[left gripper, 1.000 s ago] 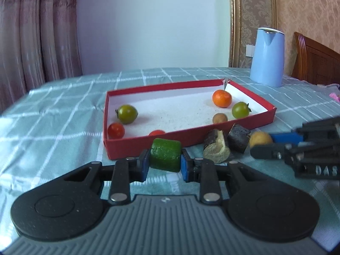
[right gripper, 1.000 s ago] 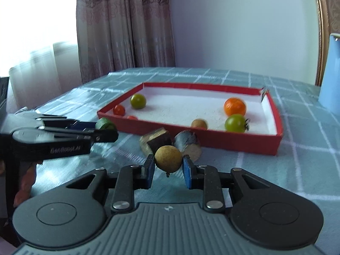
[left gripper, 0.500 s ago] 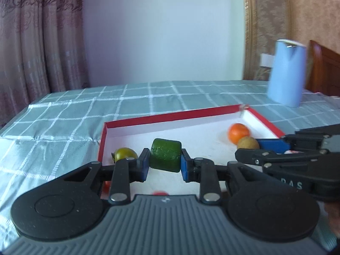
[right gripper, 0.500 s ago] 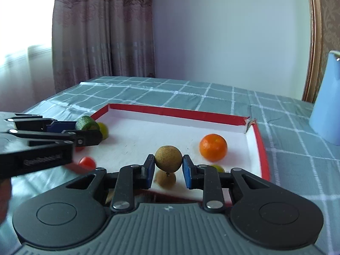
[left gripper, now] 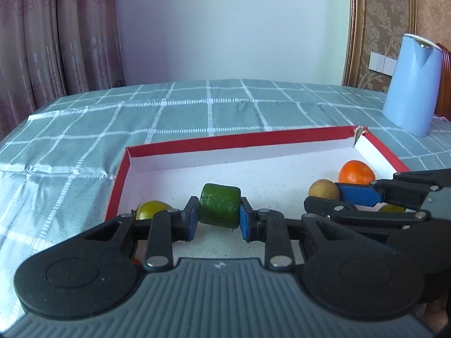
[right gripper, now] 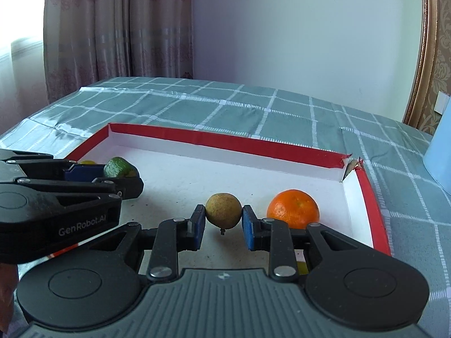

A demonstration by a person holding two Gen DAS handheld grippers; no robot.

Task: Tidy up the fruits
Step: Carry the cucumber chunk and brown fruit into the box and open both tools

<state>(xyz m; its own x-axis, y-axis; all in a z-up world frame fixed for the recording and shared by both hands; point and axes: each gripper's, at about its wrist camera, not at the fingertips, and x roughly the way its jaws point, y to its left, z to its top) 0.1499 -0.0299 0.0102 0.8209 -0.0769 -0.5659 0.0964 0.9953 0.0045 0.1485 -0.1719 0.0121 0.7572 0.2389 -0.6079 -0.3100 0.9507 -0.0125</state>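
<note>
- Left tool [left gripper: 219,216] pinching green fruit chunk [left gripper: 220,209] between blue pads, held over white floor of red tray [left gripper: 253,140], near tray's left end.
- Right tool [right gripper: 222,223] pinching round tan fruit [right gripper: 223,210], also over tray floor, stem pointing down.
- Orange [right gripper: 293,208] lying in tray just right of tan fruit, near torn far-right corner.
- Yellow-green tomato [left gripper: 152,209] in tray, partly hidden behind left tool's finger.
- Both tools side by side, left one's tip near tray's left wall.
- Tray sits on bench with green checked cloth [left gripper: 197,112]; blue kettle [left gripper: 413,84] beyond tray on right.
</note>
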